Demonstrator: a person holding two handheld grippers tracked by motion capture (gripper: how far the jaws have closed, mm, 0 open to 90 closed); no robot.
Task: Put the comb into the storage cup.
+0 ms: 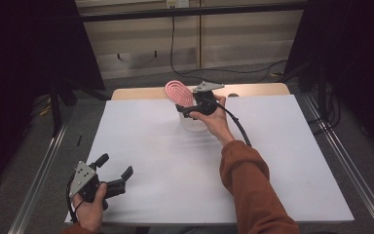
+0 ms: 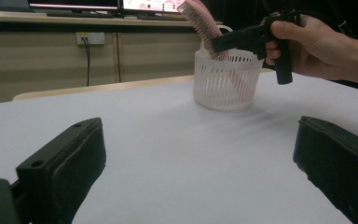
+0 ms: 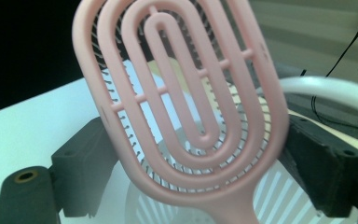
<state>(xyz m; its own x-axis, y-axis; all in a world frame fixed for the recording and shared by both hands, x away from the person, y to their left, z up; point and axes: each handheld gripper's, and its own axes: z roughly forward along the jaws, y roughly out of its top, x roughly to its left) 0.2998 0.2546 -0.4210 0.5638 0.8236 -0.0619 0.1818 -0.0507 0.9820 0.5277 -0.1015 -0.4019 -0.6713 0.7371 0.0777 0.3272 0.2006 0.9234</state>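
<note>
Right claw (image 1: 187, 111) sits at the white slatted basket (image 1: 193, 125) toward the far side of the worktop (image 1: 165, 161). A pink vented hairbrush (image 1: 179, 92) stands handle-down in the basket, its head leaning up and out over the rim. In the right gripper view the brush head (image 3: 182, 102) lies between the two black jaws, which stand spread on either side of it; no clear contact on either pad, so this reads as released, or at most loosely around the brush (I can't tell for sure if the far jaw touches).

Left claw (image 1: 113, 174) rests low at the near-left corner of the worktop, jaws wide apart, holding nothing, well away from the basket (image 2: 224, 79).

Step in hand, by my judgement: placing the brush (image 2: 204, 25) into the basket and letting go.

To do it well:
- make sure the handle is seated at the basket bottom before backing off
- keep the jaws fully spread so neither pad snags the bristles
- withdraw straight back along the jaw line, not sideways (the basket is light and may tip or slide)
- the left claw could steady the basket rim if it shifts
</note>
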